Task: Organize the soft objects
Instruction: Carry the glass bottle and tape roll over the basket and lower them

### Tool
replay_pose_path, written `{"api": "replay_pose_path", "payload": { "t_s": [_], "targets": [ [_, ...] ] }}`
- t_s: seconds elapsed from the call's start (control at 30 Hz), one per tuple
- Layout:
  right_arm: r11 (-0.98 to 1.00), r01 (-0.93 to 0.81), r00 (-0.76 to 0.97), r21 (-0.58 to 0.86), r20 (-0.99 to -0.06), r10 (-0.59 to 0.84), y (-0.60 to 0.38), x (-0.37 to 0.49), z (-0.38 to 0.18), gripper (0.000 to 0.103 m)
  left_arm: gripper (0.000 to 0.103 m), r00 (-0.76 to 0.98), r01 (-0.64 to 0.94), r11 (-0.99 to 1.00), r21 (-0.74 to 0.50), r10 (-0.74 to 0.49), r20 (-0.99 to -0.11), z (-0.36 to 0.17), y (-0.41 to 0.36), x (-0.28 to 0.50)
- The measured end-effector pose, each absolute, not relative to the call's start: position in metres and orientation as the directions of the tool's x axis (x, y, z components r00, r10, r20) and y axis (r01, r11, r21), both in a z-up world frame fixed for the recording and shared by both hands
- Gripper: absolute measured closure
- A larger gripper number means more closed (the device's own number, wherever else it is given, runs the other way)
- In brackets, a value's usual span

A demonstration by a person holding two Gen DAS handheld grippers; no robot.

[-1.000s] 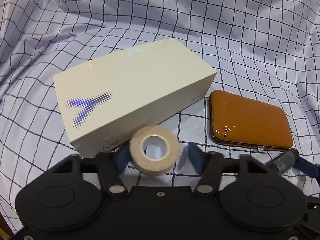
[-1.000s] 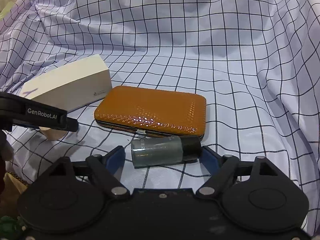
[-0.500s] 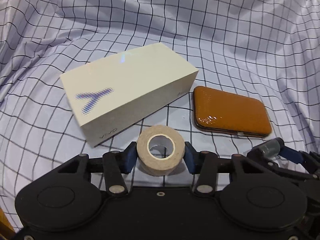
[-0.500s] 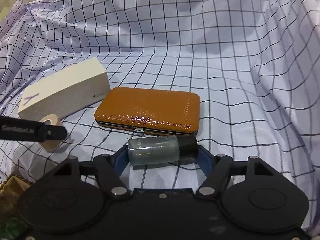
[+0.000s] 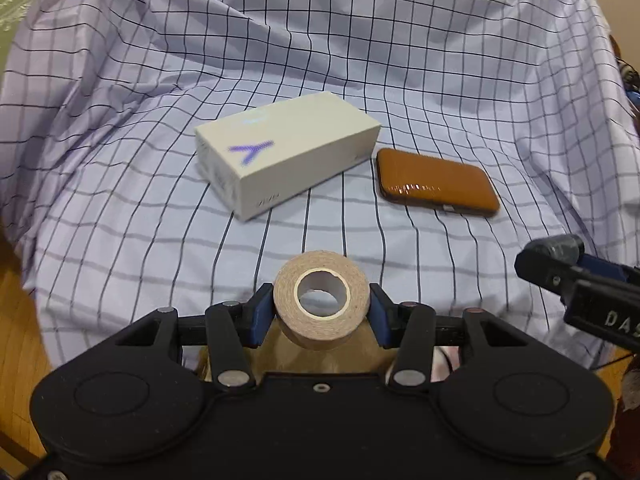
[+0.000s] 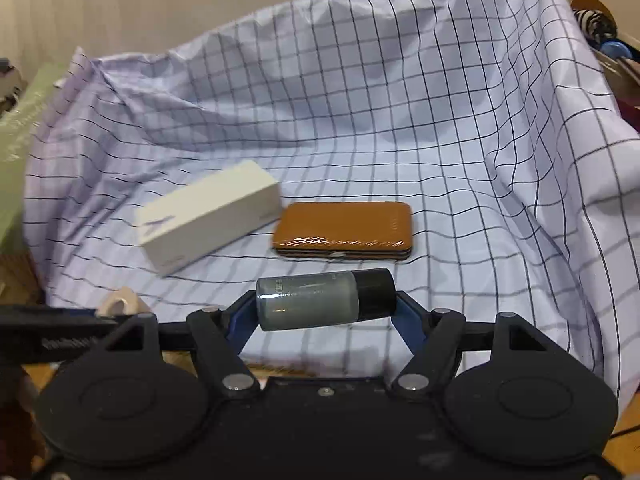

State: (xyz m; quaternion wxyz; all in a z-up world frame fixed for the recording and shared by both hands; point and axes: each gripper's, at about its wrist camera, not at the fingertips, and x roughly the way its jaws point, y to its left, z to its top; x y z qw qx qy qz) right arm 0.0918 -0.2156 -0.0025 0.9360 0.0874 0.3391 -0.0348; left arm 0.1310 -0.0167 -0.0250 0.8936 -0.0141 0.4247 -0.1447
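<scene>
My left gripper (image 5: pixel 320 309) is shut on a beige tape roll (image 5: pixel 325 330), its blue pads against the roll's two sides. The roll hangs above the near edge of the checked cloth (image 5: pixel 360 60), its hole facing me. My right gripper (image 6: pixel 325 305) is shut on a small grey bottle (image 6: pixel 306 300) with a black cap, held sideways above the cloth (image 6: pixel 400 120). The bottle's cap end (image 5: pixel 560 246) shows at the right of the left wrist view. At the lower left of the right wrist view the tape roll (image 6: pixel 120 300) peeks out.
A white box (image 5: pixel 288 156) with a purple Y mark lies on the cloth beside a flat brown case (image 5: pixel 436 182). The cloth rises in folds behind and on both sides. Wooden floor (image 5: pixel 16 320) shows at the left. Clutter (image 6: pixel 600 24) sits at the far right.
Both grippers closed on their objects, the roll and the bottle, then rose and drew back from the box and case. Those two now look smaller and farther off.
</scene>
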Motion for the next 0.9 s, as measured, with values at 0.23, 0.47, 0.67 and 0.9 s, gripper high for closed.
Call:
{"api": "replay_pose_path", "payload": {
  "t_s": [0.23,0.47,0.67,0.9],
  "targets": [
    [0.975,0.098,0.8,0.202,-0.598,0.043,-0.187,0.04,0.013,0.032,0.055,0.617,0.237,0.96,-0.151,-0.269,-0.739,-0.021,-0.002,0.087],
    [0.964,0.102,0.831,0.246,-0.554,0.054,-0.173,-0.002,0.025,0.032,0.055,0.646,0.225,0.963,-0.151,-0.263,-0.716,-0.017,0.005,0.053],
    [0.954,0.138,0.842,0.267,-0.539,0.03,-0.17,-0.029,0.033,0.032,0.055,0.69,0.229,0.964,-0.134,-0.258,-0.677,-0.011,0.007,0.026],
    [0.942,0.188,0.801,0.277,-0.599,0.016,-0.169,-0.033,0.024,0.032,0.055,0.681,0.228,0.966,-0.124,-0.249,-0.689,-0.018,0.01,0.023]
  ]
}}
